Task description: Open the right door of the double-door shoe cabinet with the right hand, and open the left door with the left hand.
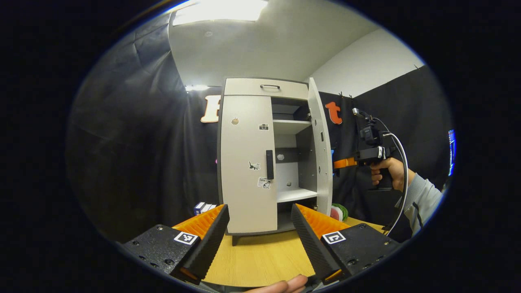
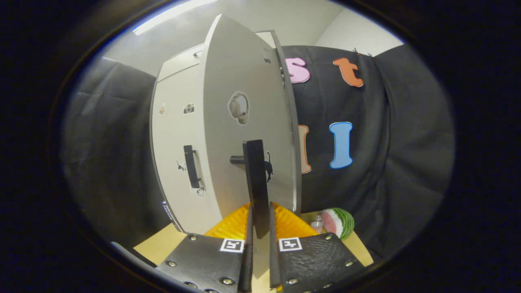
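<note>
2 doors on the shoe cabinet [image 1: 248, 158] differ: the right door [image 2: 244, 134] is swung out and the left door [image 1: 246, 162] sits flush. The right gripper [image 2: 259, 221] is clamped on the right door's handle [image 2: 256, 187], while the left gripper [image 1: 260, 228] hangs spread wide before the cabinet.

Take the shoe cabinet [image 1: 260, 158] as your mark. In front of its shut left door [image 1: 246, 162] the table [image 1: 260, 256] lies bare, so your left gripper [image 1: 260, 232], fingers spread wide, has a free path to the left handle [image 1: 269, 164]. The right door [image 1: 320, 150] stands swung out, walling off the cabinet's right side from that approach. Your right gripper [image 2: 259, 228] is clamped on the right handle [image 2: 256, 187]. A watermelon toy [image 2: 338, 222] sits on the table just right of the cabinet's base.
</note>
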The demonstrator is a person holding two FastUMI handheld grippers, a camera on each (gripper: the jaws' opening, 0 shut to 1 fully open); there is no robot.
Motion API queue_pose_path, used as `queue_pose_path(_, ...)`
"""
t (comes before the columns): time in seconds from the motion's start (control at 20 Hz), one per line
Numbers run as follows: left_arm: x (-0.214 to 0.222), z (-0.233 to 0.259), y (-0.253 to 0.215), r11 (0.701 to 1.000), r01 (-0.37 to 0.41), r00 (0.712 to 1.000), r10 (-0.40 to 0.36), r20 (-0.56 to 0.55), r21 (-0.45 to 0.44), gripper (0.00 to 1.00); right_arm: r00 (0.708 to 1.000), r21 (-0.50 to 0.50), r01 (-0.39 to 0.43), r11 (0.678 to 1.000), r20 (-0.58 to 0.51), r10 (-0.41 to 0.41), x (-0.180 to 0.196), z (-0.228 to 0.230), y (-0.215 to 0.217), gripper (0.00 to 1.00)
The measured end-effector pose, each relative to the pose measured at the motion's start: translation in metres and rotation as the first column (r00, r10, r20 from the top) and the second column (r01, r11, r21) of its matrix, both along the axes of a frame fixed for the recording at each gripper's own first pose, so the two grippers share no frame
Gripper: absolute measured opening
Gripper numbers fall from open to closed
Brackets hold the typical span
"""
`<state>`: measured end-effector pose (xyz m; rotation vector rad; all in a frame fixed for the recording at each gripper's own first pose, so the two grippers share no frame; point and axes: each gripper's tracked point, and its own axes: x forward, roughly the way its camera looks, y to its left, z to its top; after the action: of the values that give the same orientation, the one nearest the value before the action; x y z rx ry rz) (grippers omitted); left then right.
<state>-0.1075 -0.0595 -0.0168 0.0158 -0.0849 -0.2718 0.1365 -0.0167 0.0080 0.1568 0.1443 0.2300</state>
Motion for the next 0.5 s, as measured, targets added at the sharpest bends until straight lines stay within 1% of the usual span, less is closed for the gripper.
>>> queue_pose_path(0.05, 0.0, -0.001, -0.002, 1.0, 0.005, 1.0, -0.005, -0.002, -0.002, 0.94, 1.0, 0.018, 0.024, 1.0, -0.002, -0.024, 0.0, -0.001, -0.008, 0.17)
queue_pose_path(0.1, 0.001, 0.0, -0.005, 1.0, 0.008, 1.0, -0.008, -0.003, -0.005, 0.95, 0.999, 0.007, 0.047, 0.999, 0.004, -0.047, 0.002, 0.001, -0.017, 0.17)
queue_pose_path(0.2, 0.001, -0.001, -0.009, 1.0, 0.012, 1.0, -0.012, -0.005, -0.005, 0.95, 0.995, -0.038, 0.098, 0.994, 0.04, -0.097, 0.01, 0.002, -0.039, 0.17)
queue_pose_path(0.25, 0.001, -0.002, -0.011, 1.0, 0.016, 1.0, -0.016, -0.004, -0.002, 0.95, 0.988, -0.064, 0.155, 0.986, 0.038, -0.153, -0.002, 0.006, -0.059, 0.17)
queue_pose_path(0.3, 0.002, -0.002, -0.015, 1.0, 0.018, 1.0, -0.018, -0.002, 0.002, 0.95, 0.978, -0.097, 0.209, 0.973, 0.048, -0.205, 0.018, -0.001, -0.075, 0.02)
queue_pose_path(0.35, 0.003, -0.003, -0.016, 1.0, 0.019, 1.0, -0.019, -0.003, 0.006, 0.95, 0.975, -0.113, 0.221, 0.969, 0.062, -0.215, 0.021, 0.002, -0.093, 0.01)
queue_pose_path(0.4, 0.004, -0.005, -0.017, 1.0, 0.019, 1.0, -0.019, -0.004, 0.006, 0.96, 0.988, -0.051, 0.15, 0.987, 0.036, -0.148, 0.022, -0.001, -0.086, 0.01)
queue_pose_path(0.45, 0.006, -0.005, -0.019, 1.0, 0.019, 1.0, -0.019, -0.006, 0.006, 0.96, 0.995, 0.026, 0.101, 0.995, 0.007, -0.101, 0.022, -0.003, -0.078, 0.0)
queue_pose_path(0.5, 0.008, -0.006, -0.021, 1.0, 0.019, 1.0, -0.019, -0.009, 0.007, 0.95, 0.997, 0.083, 0.074, 0.994, -0.004, -0.074, 0.022, -0.003, -0.077, 0.01)
